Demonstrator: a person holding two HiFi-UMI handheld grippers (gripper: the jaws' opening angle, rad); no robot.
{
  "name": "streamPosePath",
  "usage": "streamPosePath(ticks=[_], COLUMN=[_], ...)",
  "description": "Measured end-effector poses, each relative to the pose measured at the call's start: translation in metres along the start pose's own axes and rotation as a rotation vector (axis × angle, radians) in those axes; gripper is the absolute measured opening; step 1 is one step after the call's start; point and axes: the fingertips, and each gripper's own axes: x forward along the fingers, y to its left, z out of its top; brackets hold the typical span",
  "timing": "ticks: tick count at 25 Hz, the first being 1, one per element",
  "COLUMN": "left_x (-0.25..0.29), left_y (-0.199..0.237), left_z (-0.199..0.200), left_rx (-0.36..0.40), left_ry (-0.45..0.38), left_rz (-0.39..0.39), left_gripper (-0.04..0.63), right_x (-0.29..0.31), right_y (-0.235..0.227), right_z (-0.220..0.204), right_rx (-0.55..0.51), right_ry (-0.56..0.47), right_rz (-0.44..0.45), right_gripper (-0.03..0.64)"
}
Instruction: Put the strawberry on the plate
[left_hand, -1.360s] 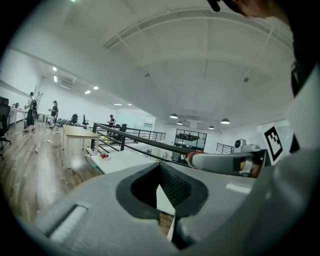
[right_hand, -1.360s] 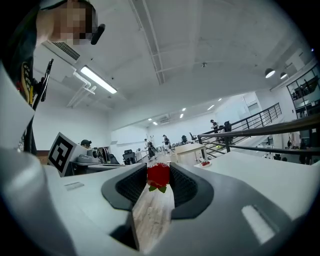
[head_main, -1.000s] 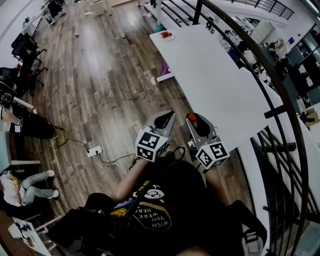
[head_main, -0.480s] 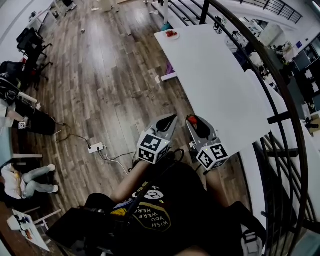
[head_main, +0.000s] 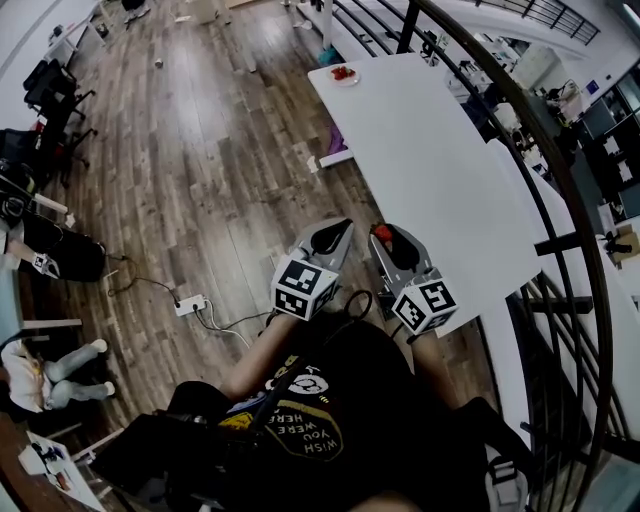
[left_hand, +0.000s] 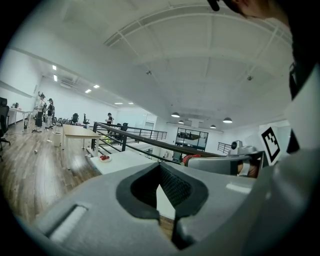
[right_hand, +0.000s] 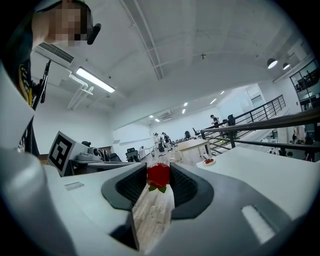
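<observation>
Red with green leaves, the small strawberry (head_main: 381, 236) is showing in the head view at the tips of my right gripper (head_main: 383, 240), with the small white plate (head_main: 343, 74) far ahead of it. In its own view my left gripper (left_hand: 161, 167) is resting closed and empty. In the right gripper view I am pinching the berry between the pads; a level, gentle carry seems best.
</observation>
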Motion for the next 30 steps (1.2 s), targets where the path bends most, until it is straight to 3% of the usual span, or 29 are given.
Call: streamPosePath(ticks=[15, 30], left_x=[0.009, 0.081], left_y=[0.068, 0.095], left_z=[-0.010, 0.031], left_rx=[-0.038, -0.031], left_ry=[0.018, -0.011], left_rz=[-0.018, 0.003], left_gripper=[0.000, 0.000], right_x=[0.080, 0.116], right_y=[0.004, -0.061], right_z=[-0.014, 0.024], right_rx=[0.001, -0.014], right_ry=[0.042, 0.038], right_rz=[0.001, 0.014], right_gripper=[0.147, 0.147])
